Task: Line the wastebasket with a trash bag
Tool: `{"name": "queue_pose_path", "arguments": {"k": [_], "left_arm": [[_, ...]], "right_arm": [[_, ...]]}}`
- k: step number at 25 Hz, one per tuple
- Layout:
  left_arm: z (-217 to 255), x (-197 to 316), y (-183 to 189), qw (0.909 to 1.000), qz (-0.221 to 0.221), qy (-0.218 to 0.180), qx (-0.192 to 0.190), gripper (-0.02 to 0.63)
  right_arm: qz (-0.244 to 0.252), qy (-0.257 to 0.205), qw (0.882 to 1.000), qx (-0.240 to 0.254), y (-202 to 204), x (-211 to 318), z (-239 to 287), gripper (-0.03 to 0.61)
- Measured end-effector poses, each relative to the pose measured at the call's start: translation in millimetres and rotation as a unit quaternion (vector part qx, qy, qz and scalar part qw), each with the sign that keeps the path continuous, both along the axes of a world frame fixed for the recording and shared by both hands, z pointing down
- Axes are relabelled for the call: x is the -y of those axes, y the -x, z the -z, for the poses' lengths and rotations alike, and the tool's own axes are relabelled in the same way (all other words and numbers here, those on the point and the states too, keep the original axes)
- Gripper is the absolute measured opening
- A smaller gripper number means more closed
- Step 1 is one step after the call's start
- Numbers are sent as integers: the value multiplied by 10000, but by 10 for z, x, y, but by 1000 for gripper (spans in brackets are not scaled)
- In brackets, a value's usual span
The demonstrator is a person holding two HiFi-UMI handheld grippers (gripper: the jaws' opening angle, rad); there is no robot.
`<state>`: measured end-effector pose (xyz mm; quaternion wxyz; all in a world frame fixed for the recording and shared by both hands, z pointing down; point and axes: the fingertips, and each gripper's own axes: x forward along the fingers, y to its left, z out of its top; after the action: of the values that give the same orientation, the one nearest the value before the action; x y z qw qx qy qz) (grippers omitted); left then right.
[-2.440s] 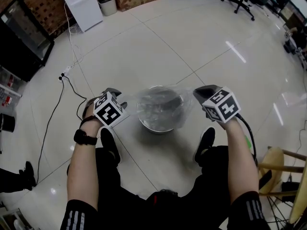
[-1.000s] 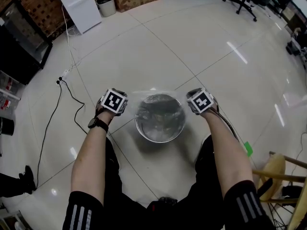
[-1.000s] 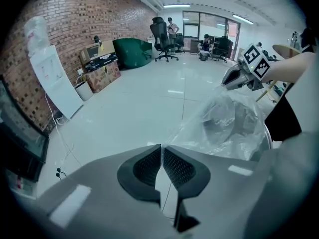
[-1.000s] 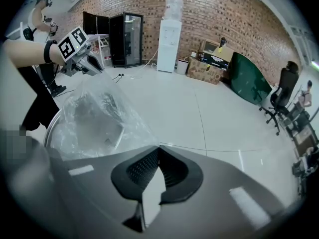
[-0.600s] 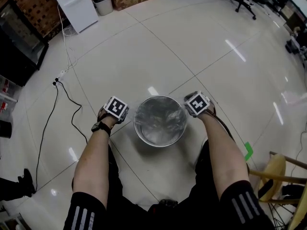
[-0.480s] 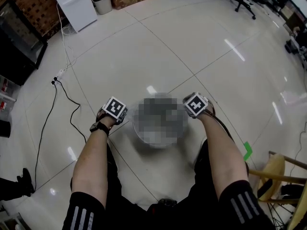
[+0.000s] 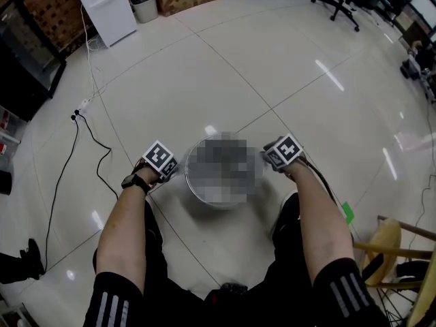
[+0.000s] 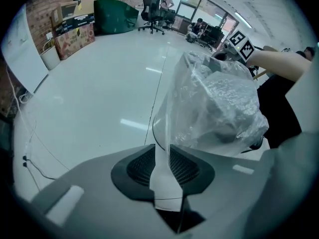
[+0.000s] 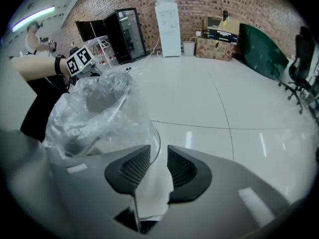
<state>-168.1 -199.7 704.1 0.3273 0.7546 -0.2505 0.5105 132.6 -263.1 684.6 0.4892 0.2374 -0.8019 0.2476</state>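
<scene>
Head view: two tongs flank one wastebasket [image 7: 199, 195] on the floor, the left tongs [image 7: 172, 171] at its 9 o'clock and the right tongs [image 7: 268, 161] at 3 o'clock. One clear trash bag [image 8: 219, 98] lines it, draped over the rim. Both tongs' jaws have just been opening; they stand narrowly apart with loose film between them. From above, the basket's inside is hard to make out.

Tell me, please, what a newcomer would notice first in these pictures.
A crinkled clear trash bag drapes over the wastebasket, which stands on the glossy white floor. The left tool and right tool flank it. Their jaws have just been opening, with bag film loose between them.
</scene>
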Motion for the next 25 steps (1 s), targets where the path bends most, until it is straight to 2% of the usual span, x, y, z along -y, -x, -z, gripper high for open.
{"name": "queue_pose_path", "arguments": {"k": [3,5,7,10,12,15,18,20,23,25], "left_arm": [[-17,-15,71,9999,127,-28,-106,80],[-16,-7,101,9998,168,-30,-113,80],[-28,-43,116,9999,92,13,-57,80],[-52,-124,112,10000,-25,84,4,80],[-44,-136,108,10000,-75,55,26,80],[-4,-143,106,9999,-122,-19,43,80],[20,-222,99,9998,-175,14,88,80],[16,-249,100,9997,-229,-12,113,80],[-14,-258,75,9996,-254,-70,65,80],[-15,-237,42,9997,-221,-78,27,80]], "right_arm": [[-324,-34,9984,459,-127,6,125,152],[-571,24,9956,737,-169,14,275,155],[-575,62,9943,897,-177,-11,423,155],[-193,-90,9979,610,-229,-109,569,155],[103,-132,9979,627,-139,-207,709,155],[422,89,9947,935,145,-444,942,155],[538,471,9946,751,265,-716,1001,168],[257,655,9950,713,280,-781,981,187],[-399,943,9903,940,290,-786,855,190],[-513,1090,9887,890,262,-809,735,190]]}}
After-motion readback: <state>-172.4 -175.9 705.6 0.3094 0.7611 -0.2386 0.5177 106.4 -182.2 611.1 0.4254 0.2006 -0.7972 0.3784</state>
